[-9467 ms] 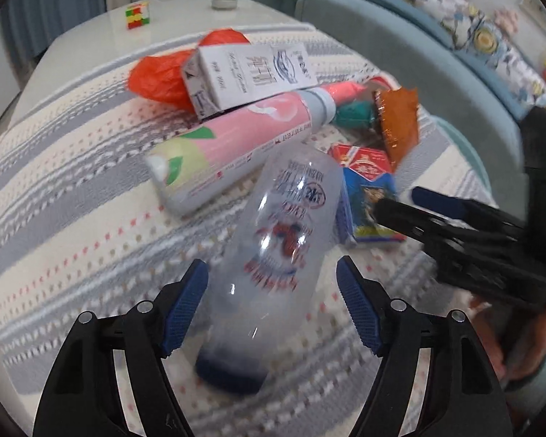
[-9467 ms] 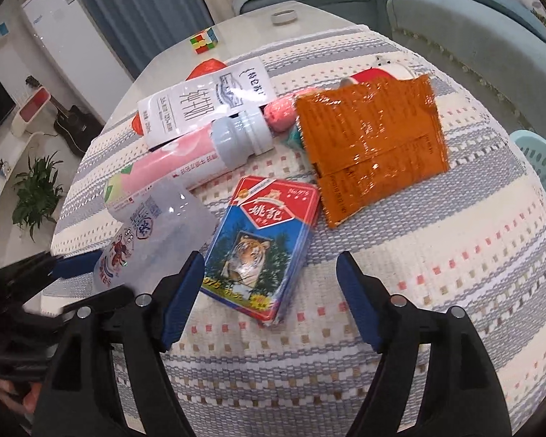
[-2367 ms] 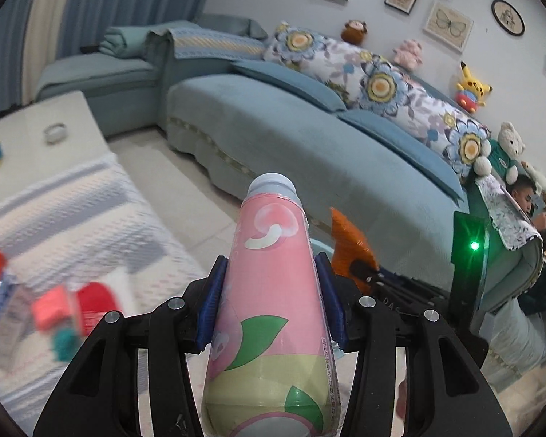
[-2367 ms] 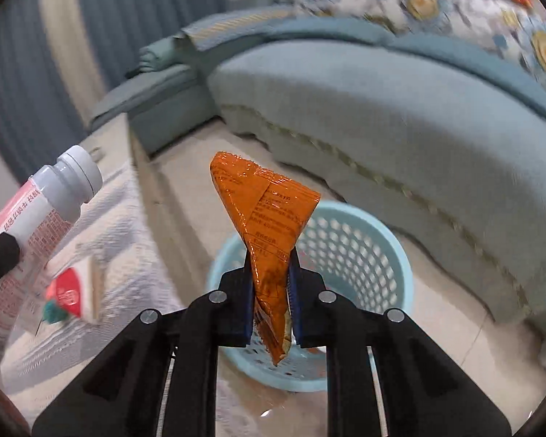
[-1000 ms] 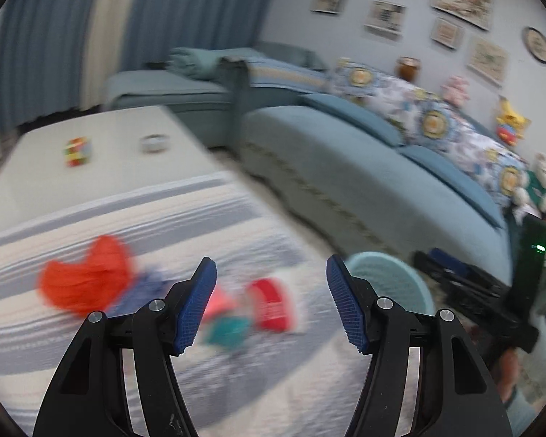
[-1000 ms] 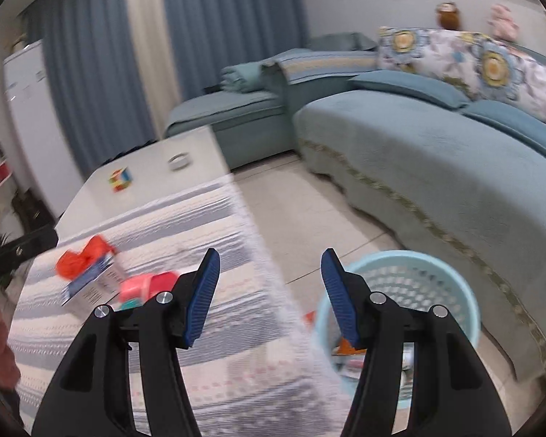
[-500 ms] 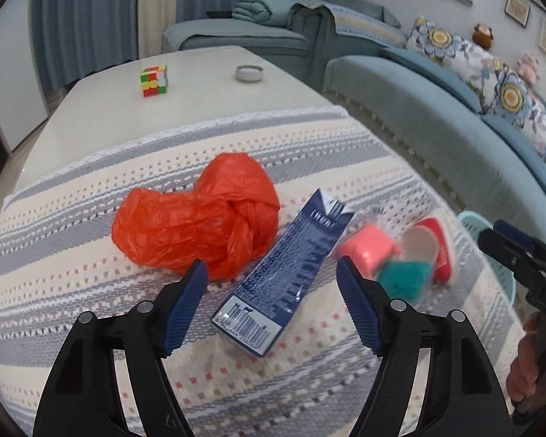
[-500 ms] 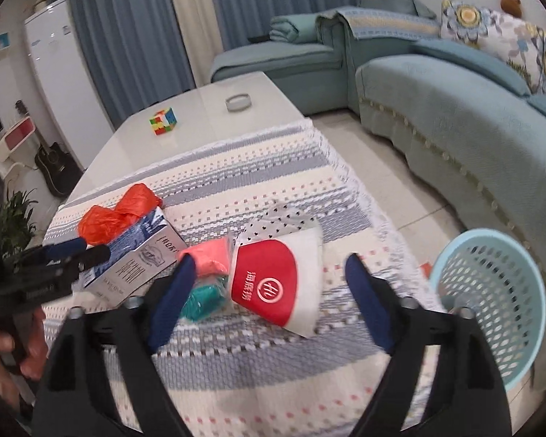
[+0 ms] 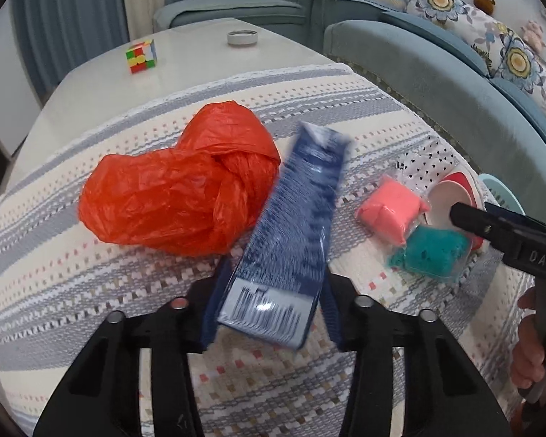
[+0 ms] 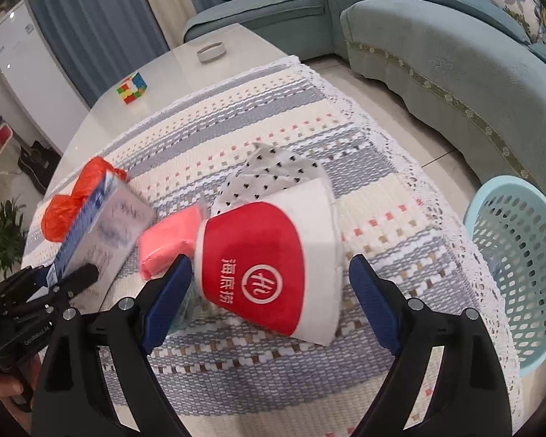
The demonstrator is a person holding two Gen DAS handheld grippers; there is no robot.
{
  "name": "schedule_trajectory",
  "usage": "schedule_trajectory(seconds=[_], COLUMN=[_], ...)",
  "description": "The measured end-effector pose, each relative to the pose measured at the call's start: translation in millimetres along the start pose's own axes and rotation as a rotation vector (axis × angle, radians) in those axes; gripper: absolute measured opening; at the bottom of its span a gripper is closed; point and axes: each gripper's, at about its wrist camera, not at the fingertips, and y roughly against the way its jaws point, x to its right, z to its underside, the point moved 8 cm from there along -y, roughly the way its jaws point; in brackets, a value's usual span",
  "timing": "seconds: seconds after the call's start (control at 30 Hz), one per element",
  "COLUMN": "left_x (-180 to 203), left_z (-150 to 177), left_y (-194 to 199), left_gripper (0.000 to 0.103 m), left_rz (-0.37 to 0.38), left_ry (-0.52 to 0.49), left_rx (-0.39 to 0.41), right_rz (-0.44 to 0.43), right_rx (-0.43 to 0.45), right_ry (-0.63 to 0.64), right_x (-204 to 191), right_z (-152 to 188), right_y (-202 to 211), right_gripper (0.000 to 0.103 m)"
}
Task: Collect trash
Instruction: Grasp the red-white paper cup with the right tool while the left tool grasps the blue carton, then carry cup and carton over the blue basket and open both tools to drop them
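Left tool [image 9: 271,298]: its two blue fingers are closed tight on the near end of the blue carton [image 9: 291,240].
Carton: it points away from the tool, tilted, with its far end beside the red bag [image 9: 178,193]. It looks blurry.
Right tool [image 10: 269,298]: spread wide, holding nothing. The red and white cup [image 10: 273,258] lies on its side between the fingers. I cannot tell if they touch it.
Cup: its open end points away to the right, on the striped cloth [image 10: 273,116].
Other trash: a pink lump [image 9: 391,213] and a green lump [image 9: 431,251] in clear wrap lie just left of the cup. A dotted paper [image 10: 273,174] lies behind the cup.
Basket [image 10: 520,240]: light blue, on the floor, right of the counter [image 9: 185,54].
Far end of counter: a colour cube [image 9: 142,56] and a small round lid [image 9: 242,38].
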Motion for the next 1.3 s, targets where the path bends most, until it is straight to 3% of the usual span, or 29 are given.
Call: schedule_trajectory(seconds=[0.03,0.23,0.8,1.13,1.3], left_x=[1,12,89,164,211], left_z=[0,-1,-34,-51,-60], left_y=[1,18,96,110,111], left_gripper=[0.039,0.038,0.038,0.038,0.038], left_rz=[0.001,0.025,0.110,0.188,0.238], left_ry=[0.000,0.014,-0.040,-0.084,-0.109], left_rx=[0.002,0.067,0.251,0.300,0.303], right_rz=[0.000,0.010,-0.027,0.041,0.105], right_rx=[-0.008,0.012,0.227,0.375,0.402], right_ry=[0.009,0.015,-0.043,-0.077,-0.121], right_x=[-2,1,41,103,147], right_z=[1,1,-34,-43,-39], right_y=[-1,5,99,164,179], right_gripper=[0.072,0.072,0.072,0.072,0.072])
